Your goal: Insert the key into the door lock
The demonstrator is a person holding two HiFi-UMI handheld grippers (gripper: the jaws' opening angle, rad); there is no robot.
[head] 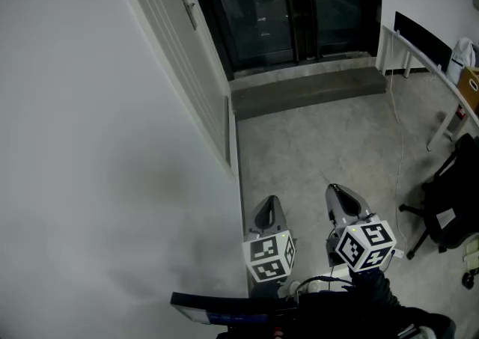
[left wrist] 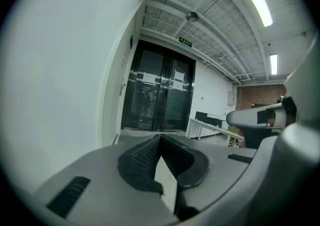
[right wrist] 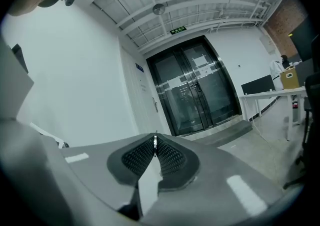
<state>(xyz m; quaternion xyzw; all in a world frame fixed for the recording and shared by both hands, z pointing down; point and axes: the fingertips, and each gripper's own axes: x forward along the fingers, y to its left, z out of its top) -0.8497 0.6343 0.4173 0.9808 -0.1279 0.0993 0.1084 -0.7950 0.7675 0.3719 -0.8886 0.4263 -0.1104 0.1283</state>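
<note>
Wall (head: 90,143), white, filling my left side. Glass doors (head: 284,1), dark, double, at the far end of the floor. White door (head: 176,38), set in that wall, ahead and to the left of both grippers and well apart from them. Its handle (head: 188,10) shows, but the lock is too small to make out; I judge it sits by the handle.

Left gripper (head: 269,210): clenched on nothing, pads meeting at the tips; the nearer of the two to the wall.

Right gripper (head: 338,194): clamped on the key (right wrist: 155,141), a thin metal edge between the pad tips, seemingly lying along the jaws.

Coming move, as I judge it: carry the right gripper forward and leftward, then turn the key's long axis square to the door face.
</note>
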